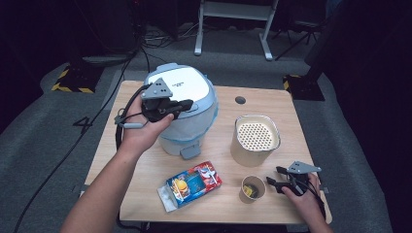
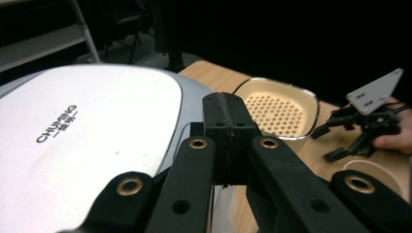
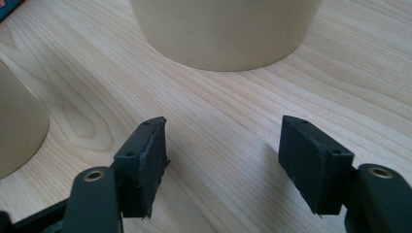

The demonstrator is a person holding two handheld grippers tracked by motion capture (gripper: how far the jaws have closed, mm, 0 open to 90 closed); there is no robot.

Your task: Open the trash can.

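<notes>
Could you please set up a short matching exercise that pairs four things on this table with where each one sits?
Things:
1. rice cooker
2. perforated basket
3. snack box
4. paper cup

Places:
A. near edge, left of the cup
B. under the left gripper
C. just left of the right gripper
D. right of the cooker, behind the cup

Pairs: 1-B, 2-D, 3-A, 4-C

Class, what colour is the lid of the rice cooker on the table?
White, with a pale blue-grey rim: the rice cooker's lid shows best in the left gripper view.
</notes>
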